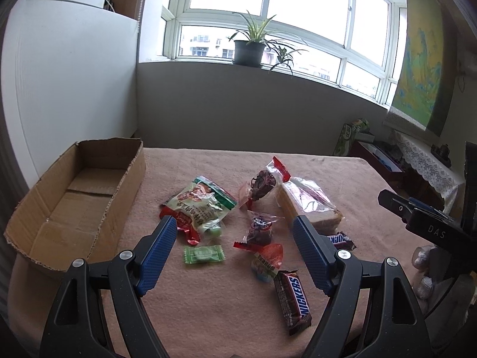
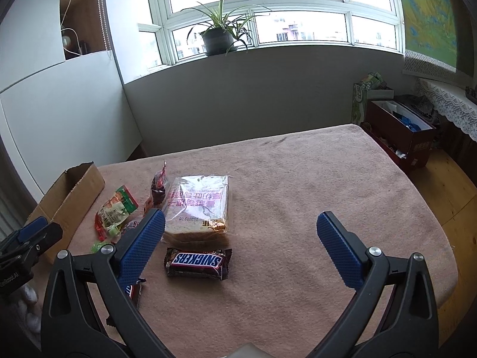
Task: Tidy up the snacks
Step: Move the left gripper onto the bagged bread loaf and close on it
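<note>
On the pink cloth-covered table (image 1: 208, 313), the snacks lie in a loose pile, all still outside the long open brown cardboard box (image 1: 74, 203), which looks empty. Next to the box is the crinkly green, white and red snack bag (image 1: 199, 205), and just in front of that bag is a small green wrapped candy (image 1: 203, 254). Farther from the box lie two clear packets with dark snacks inside, one (image 1: 261, 183) behind the other (image 1: 260, 229), and a little orange-topped packet (image 1: 265, 261). A long brown Snickers bar (image 1: 292, 301) lies beyond them, close to the table's front. Farthest from the box are the clear bag of sliced bread (image 2: 198, 208) and a short brown Snickers bar (image 2: 198, 263) right in front of it. The left gripper (image 1: 234, 247) hangs open and empty over the pile, with the green candy and a dark packet between its blue pads. The right gripper (image 2: 240, 241) is wide open and empty too, on the side far from the box, with the short bar and the bread between its fingers. I think the sorting has only just begun. The next move could be to lower one gripper over a snack, pinch it softly, lift it, carry it to the box and drop it in. Thin wrappers may slip, so the pinch should be on the fat middle.
</note>
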`<move>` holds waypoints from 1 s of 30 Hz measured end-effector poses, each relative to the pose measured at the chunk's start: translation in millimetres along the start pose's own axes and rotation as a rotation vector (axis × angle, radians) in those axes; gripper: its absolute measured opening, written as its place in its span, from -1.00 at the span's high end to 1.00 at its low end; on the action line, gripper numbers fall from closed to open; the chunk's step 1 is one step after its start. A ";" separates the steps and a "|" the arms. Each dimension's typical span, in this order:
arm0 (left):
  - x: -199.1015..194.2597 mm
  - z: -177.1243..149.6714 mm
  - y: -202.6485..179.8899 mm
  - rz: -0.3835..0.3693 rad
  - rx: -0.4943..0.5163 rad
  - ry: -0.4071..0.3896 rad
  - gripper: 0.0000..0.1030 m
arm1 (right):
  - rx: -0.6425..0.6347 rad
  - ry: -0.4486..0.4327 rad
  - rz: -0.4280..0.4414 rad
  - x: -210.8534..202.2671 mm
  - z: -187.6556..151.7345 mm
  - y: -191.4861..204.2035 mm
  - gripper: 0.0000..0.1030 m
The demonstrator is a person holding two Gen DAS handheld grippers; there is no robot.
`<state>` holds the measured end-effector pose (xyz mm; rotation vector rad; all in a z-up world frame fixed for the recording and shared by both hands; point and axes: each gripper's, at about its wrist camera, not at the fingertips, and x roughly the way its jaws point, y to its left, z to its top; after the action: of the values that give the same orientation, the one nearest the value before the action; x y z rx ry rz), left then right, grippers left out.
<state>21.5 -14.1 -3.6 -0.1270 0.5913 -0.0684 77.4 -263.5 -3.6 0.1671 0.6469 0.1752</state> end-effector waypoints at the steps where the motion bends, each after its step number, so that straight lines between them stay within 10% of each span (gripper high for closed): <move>1: 1.8 1.0 -0.4 -0.007 -0.002 0.003 -0.56 | 0.010 0.009 0.007 2.4 1.4 -2.6 -1.00; 22: 73.4 10.3 -44.8 -0.228 -0.005 0.220 -0.18 | 0.168 0.253 0.284 83.3 21.8 -30.5 -0.79; 30: 99.3 8.4 -57.4 -0.284 -0.028 0.306 0.12 | 0.217 0.350 0.374 106.5 12.7 -28.6 -0.43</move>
<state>106.8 -80.1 -43.5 -0.2296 0.8771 -0.3597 171.8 -269.9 -61.7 0.4744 0.9804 0.5022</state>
